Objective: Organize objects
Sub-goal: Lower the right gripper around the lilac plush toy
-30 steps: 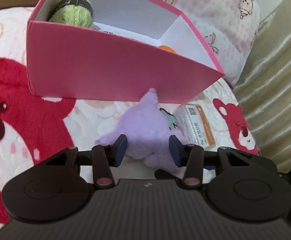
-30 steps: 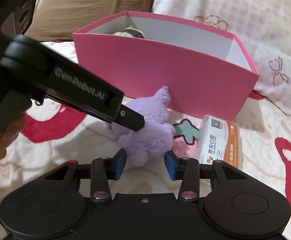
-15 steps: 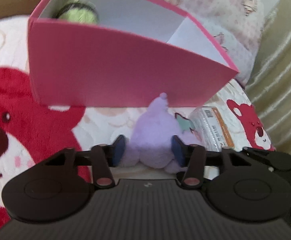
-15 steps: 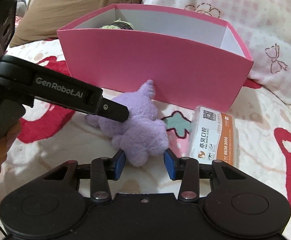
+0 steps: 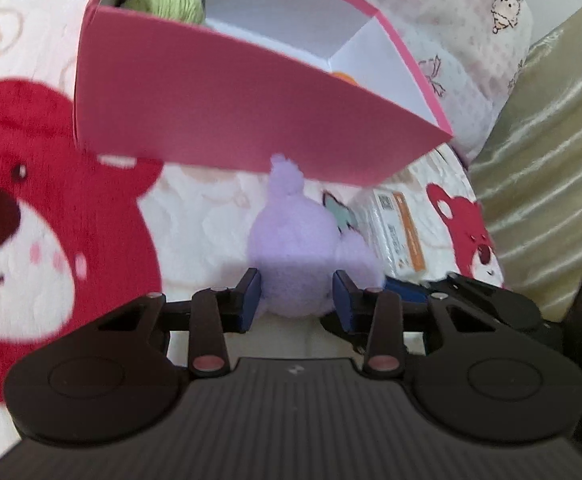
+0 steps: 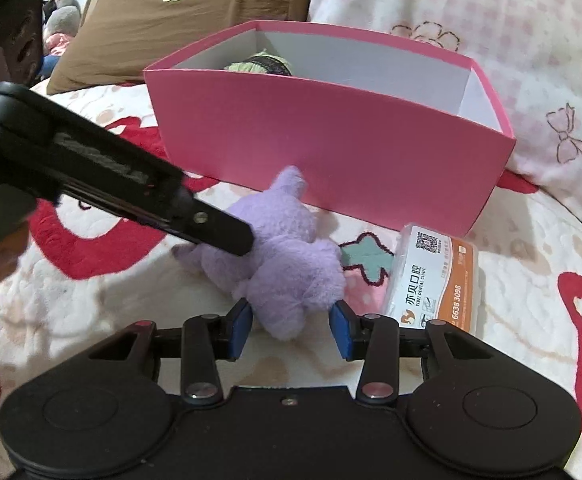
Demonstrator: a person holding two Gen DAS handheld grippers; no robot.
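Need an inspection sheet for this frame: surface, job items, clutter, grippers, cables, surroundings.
Surface: bed cover, white with red bear print, soft and uneven.
Job's things: purple plush toy lies on the cover in front of the pink box. Green yarn ball sits inside the box. Orange-and-white dental packet lies to the plush's right in the right wrist view.
Clutter: nothing seen.
Grippers: left gripper jaws closing, pads against the plush on both sides. Right gripper jaws opening, the plush's near end between them, contact unclear.
Cables: nothing seen.
Surroundings: brown pillow, pink patterned pillow, beige curtain.
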